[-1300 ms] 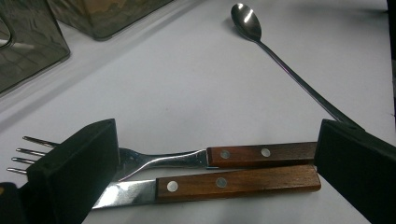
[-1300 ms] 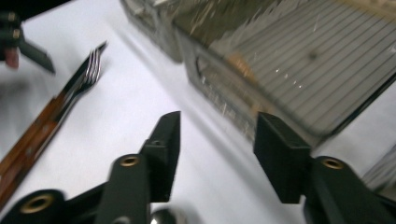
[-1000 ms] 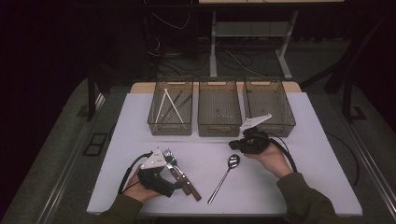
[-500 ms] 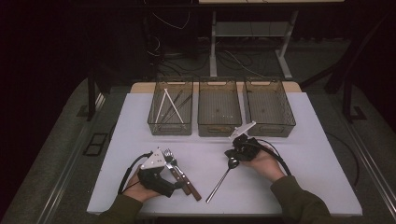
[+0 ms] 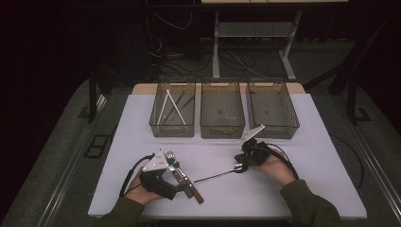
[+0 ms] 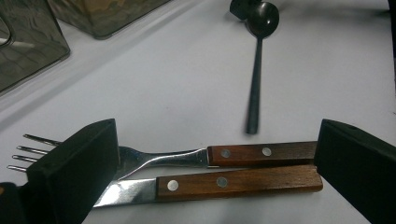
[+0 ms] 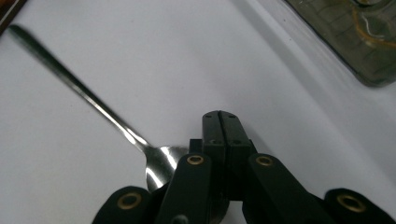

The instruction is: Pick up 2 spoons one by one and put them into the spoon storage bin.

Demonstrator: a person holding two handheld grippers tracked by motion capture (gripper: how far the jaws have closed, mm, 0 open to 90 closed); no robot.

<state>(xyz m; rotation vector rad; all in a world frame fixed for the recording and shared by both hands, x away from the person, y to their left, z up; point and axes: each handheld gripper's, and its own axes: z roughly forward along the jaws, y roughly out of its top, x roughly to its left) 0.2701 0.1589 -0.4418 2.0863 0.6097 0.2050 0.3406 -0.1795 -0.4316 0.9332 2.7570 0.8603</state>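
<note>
- White tabletop carries three see-through bins in a row at its far side.
- Right gripper has its jaws pressed together, resting at the bowl of a metal spoon; whether the bowl's edge is pinched cannot be told.
- In the high view the spoon lies near the tabletop's middle, its handle pointing towards the left gripper.
- Left gripper has its jaws spread wide, a wooden-handled fork and knife lying side by side between them, pads clear of both.
- White sticks lie in the left bin.
</note>
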